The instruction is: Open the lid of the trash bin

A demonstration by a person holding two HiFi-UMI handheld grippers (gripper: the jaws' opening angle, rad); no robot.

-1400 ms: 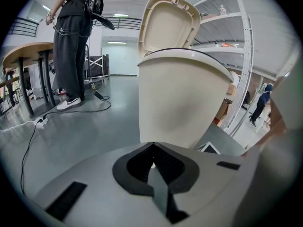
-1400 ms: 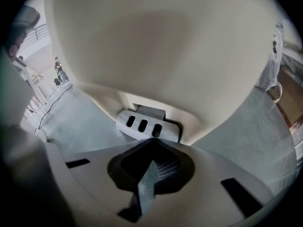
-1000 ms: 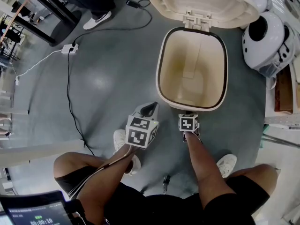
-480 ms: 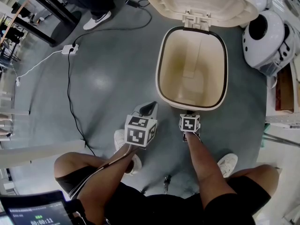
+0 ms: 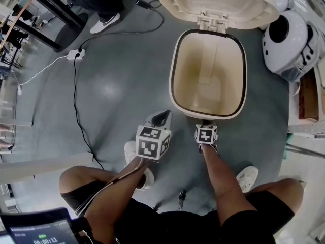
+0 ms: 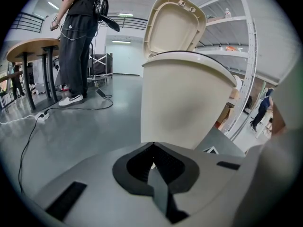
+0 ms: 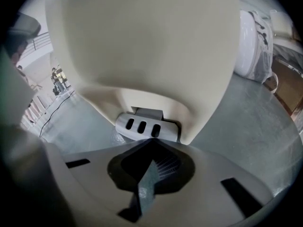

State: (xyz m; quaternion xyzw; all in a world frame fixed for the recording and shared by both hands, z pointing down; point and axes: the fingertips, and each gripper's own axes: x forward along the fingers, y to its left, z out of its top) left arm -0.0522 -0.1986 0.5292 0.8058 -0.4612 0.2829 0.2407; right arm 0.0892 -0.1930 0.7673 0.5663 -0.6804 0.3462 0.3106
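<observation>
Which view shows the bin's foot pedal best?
The right gripper view: the grey pedal with three slots sits just beyond the closed right gripper, under the bin. The head view mostly hides it below that gripper's marker cube; the left gripper view shows only the bin's side and raised lid.

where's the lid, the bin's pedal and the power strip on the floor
lid [image 5: 218, 4], head view, middle of its inner face
pedal [image 7: 167, 130], right gripper view, grey face right of the slots
power strip [image 5: 76, 52], head view, middle of its white body
</observation>
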